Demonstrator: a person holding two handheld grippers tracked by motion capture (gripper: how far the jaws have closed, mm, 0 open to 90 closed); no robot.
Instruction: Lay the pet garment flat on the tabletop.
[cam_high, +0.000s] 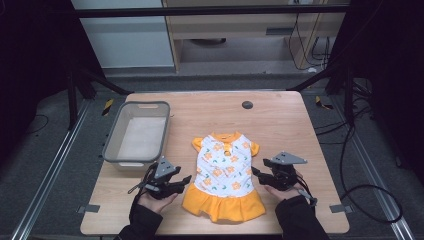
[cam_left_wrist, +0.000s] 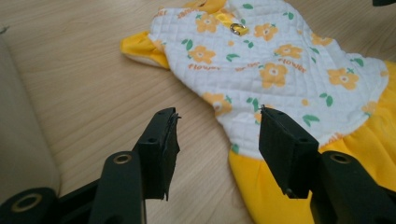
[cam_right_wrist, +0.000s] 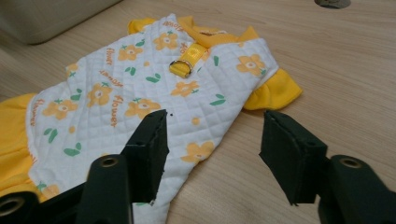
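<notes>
The person wears dark sleeves. Each black gripper, left gripper and right gripper, carries a grey three-cornered plate and brass-ringed screw holes.

The dress is cloth: its white bodice is quilted in small diamond stitching with a matt, soft look and printed orange flowers, while the yellow skirt and sleeve ruffles look smoother and faintly plush. A small shiny metal ring sits on a glossy yellow ribbon strap near the collar, toward 12 o'clock. The counter is pale wood-grain, smooth with a low sheen. The bin at 10 o'clock looks like matt grey plastic. Both the left gripper and right gripper have matt black plastic jaws with rough-edged pads and brassy metal rivets.
</notes>
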